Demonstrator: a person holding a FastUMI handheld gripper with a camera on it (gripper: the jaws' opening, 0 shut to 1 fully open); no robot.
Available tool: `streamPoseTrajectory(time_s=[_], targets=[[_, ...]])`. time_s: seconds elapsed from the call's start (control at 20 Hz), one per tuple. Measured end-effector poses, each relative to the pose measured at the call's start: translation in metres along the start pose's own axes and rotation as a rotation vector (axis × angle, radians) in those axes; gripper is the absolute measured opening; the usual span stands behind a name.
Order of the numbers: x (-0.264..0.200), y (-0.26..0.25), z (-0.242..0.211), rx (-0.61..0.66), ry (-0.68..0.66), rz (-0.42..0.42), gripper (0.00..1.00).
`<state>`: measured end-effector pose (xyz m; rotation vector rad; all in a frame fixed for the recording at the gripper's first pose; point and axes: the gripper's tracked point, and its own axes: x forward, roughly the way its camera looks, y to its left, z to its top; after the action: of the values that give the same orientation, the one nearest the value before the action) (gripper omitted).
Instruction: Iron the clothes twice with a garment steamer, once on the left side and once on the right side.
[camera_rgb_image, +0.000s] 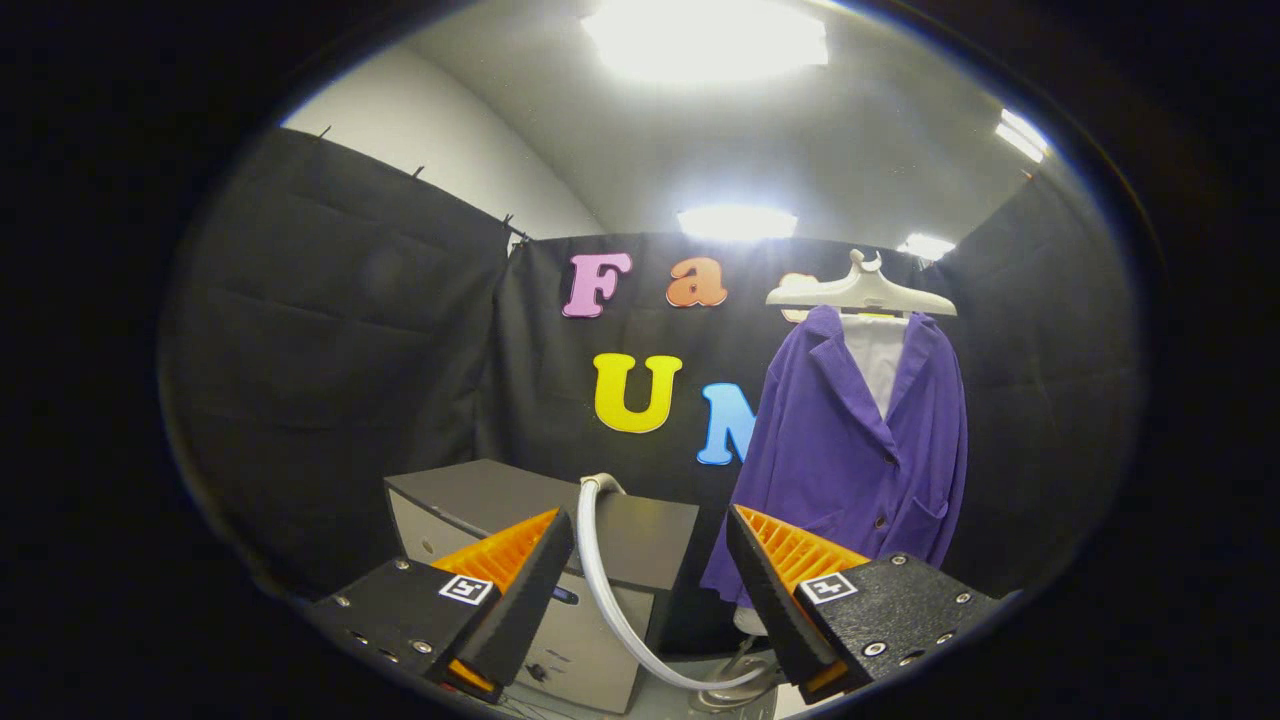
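Observation:
A purple jacket (860, 450) hangs on a white hanger (860, 292) over a white inner form, beyond my right finger and well ahead of it. A grey box-shaped steamer unit (560, 530) stands just ahead of my left finger. A white hose (600, 580) rises from the top of the unit and curves down between my fingers toward a pale base low by the right finger. My gripper (650, 530) is open, with the hose passing through the gap and neither finger touching it. The steamer head is hidden.
Black cloth walls close the booth on the left, back and right. A pale stand base (735, 685) sits low under the jacket. Bright ceiling lights (705, 40) glare overhead.

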<state>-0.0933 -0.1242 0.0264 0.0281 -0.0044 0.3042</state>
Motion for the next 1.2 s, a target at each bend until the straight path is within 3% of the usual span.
streamPoseTrajectory(time_s=[0.6, 0.8, 1.0, 1.2], targets=[[0.058, -0.015, -0.008, -0.03, 0.061, -0.047, 0.95], [0.096, 0.006, -0.001, 0.021, 0.089, -0.03, 0.95], [0.148, 0.022, 0.006, -0.015, 0.141, -0.029, 0.95], [0.203, 0.052, 0.017, 0.057, 0.179, 0.014, 0.95]])
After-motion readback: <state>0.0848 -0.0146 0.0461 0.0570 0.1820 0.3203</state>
